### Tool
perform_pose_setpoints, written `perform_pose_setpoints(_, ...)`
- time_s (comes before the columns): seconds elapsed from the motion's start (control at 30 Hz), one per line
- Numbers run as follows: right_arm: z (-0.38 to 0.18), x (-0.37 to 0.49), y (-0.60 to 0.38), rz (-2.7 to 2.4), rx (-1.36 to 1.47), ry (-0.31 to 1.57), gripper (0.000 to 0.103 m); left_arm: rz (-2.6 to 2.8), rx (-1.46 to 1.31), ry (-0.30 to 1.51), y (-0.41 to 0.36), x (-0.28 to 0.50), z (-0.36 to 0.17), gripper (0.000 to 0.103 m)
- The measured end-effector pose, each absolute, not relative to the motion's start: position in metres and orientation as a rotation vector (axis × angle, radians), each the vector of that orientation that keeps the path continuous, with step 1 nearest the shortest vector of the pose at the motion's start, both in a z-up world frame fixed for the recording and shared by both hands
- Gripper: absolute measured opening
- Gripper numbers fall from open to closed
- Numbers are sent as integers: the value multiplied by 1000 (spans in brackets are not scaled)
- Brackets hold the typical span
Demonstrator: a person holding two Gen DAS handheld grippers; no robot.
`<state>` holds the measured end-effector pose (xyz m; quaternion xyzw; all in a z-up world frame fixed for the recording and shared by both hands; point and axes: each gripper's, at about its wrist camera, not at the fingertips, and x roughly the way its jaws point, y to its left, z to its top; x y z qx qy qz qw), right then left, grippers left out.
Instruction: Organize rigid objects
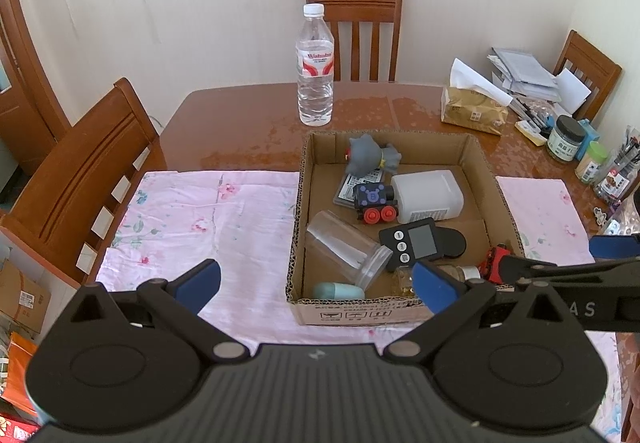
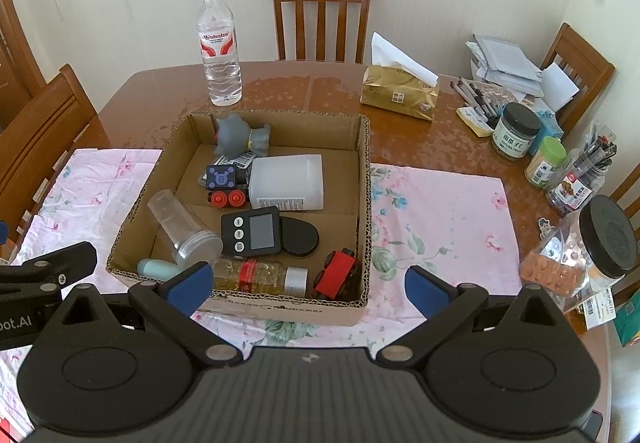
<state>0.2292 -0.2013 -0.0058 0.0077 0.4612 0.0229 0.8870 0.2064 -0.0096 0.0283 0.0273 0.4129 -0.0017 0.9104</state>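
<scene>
Now hovering near cardboard box (image 2: 362, 203) on tabletop (image 2: 400, 123); both claws — left claw (image 1: 316, 283), right claw (image 2: 308, 285) — spread, pinching nothing. Favouring red toy train (image 2: 336, 275) (front right corner), descending straight, clearing box wall.

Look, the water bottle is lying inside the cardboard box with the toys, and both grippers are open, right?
Not quite. The water bottle stands upright on the table behind the cardboard box, not inside it; the right wrist view shows this. Both grippers, left and right, are open.
</scene>
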Motion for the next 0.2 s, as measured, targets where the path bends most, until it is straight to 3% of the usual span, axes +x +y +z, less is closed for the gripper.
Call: perform_pose_setpoints(0.2,-4,227,-200,48,8,951,103,-4,50,852,-9,205,29,102)
